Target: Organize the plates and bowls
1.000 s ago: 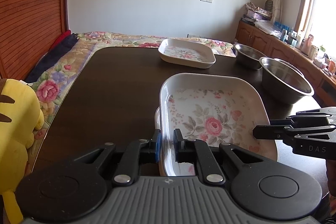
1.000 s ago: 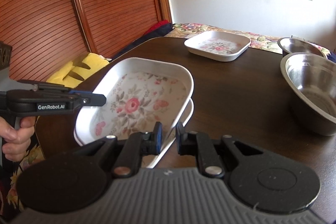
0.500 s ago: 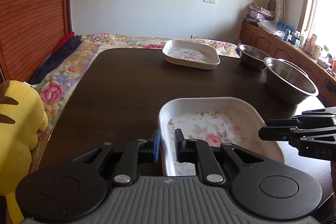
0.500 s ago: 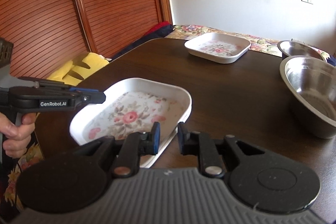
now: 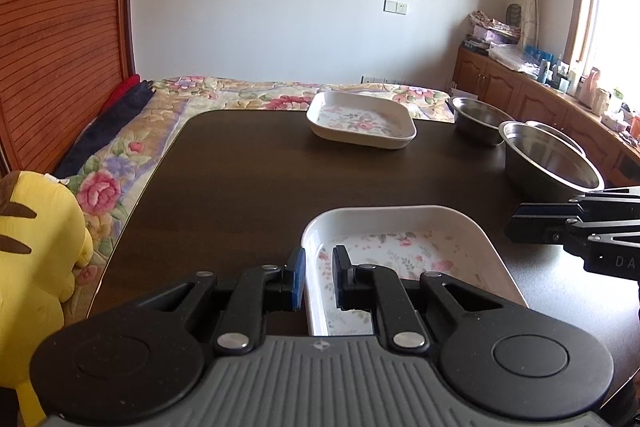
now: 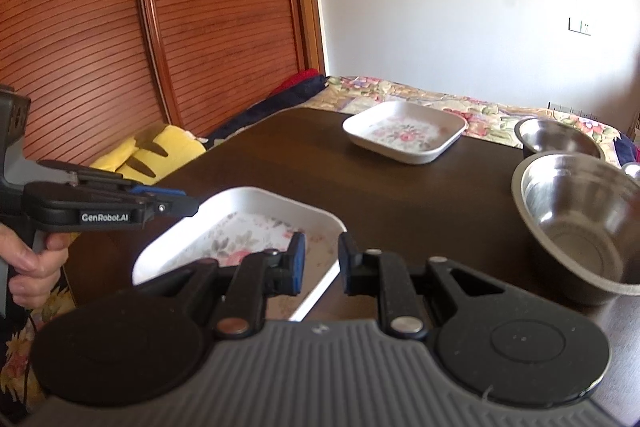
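A white square plate with a floral print (image 5: 400,223) (image 6: 256,195) lies flat near the front of the dark table (image 5: 240,179). The edge of a second plate seems to show just beneath it. My left gripper (image 5: 320,277) (image 6: 192,205) straddles its left rim, shut on it. My right gripper (image 6: 322,263) (image 5: 514,227) stands open at the plate's right side, its fingers off the rim. A matching floral plate (image 5: 360,123) (image 6: 404,135) sits alone at the far side. To the right stand a large steel bowl (image 5: 552,159) (image 6: 580,219) and a smaller one (image 5: 476,115) (image 6: 560,135).
A yellow plush toy (image 5: 36,247) (image 6: 156,151) sits off the table's left edge. Beyond the table is a floral bedspread (image 5: 240,91), and a wooden slatted panel lines the left. A cluttered wooden cabinet (image 5: 520,95) runs along the right wall. A hand (image 6: 28,267) holds the left gripper.
The floral plate, held tilted above the table a second ago, has come down to lie flat. The right gripper's fingers have parted and let go of its rim.
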The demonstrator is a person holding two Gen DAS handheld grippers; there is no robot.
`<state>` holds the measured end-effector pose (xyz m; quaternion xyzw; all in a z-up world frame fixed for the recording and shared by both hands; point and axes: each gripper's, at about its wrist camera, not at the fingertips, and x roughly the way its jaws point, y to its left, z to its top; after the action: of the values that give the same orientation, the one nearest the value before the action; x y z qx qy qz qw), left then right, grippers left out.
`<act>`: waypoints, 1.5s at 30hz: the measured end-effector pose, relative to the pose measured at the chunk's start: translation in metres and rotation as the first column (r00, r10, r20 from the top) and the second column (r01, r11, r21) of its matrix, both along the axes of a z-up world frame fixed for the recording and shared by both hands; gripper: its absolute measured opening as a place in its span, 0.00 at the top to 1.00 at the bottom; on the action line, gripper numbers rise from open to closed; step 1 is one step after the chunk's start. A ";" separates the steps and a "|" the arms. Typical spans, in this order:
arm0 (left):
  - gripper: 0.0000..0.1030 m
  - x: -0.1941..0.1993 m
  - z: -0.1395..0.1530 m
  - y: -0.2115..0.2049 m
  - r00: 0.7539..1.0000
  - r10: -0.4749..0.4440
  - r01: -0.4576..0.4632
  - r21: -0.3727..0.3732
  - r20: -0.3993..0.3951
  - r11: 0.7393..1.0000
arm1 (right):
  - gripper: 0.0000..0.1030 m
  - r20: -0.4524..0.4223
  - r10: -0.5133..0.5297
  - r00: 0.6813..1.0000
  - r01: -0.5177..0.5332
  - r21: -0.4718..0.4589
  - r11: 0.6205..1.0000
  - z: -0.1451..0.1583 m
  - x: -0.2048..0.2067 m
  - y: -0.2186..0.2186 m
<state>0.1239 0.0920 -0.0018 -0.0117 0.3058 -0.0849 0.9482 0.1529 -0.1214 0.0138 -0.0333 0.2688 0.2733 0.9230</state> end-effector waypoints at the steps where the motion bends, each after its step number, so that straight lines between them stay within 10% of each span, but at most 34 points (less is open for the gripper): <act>1: 0.87 0.001 0.001 0.000 1.000 0.000 0.000 0.002 0.002 1.000 | 0.80 0.004 -0.001 1.000 0.001 0.002 1.000 0.001 0.001 -0.001; 10: 0.81 0.015 0.004 -0.004 1.000 0.001 -0.001 0.026 0.002 1.000 | 0.80 0.016 0.001 1.000 -0.001 0.036 0.999 0.001 0.012 -0.007; 20: 0.46 0.031 0.009 -0.008 1.000 0.023 -0.023 0.064 -0.003 0.998 | 0.80 0.014 0.004 1.000 -0.005 0.058 0.998 -0.005 0.024 -0.012; 45: 0.45 0.122 0.034 -0.023 0.995 -0.090 0.086 0.084 0.042 0.993 | 0.80 0.045 -0.049 0.998 0.050 -0.019 0.999 0.033 0.097 -0.016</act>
<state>0.2460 0.0686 0.0324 0.0429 0.2875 -0.1143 0.9500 0.2497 -0.1371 0.0467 -0.0419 0.2519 0.2467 0.9349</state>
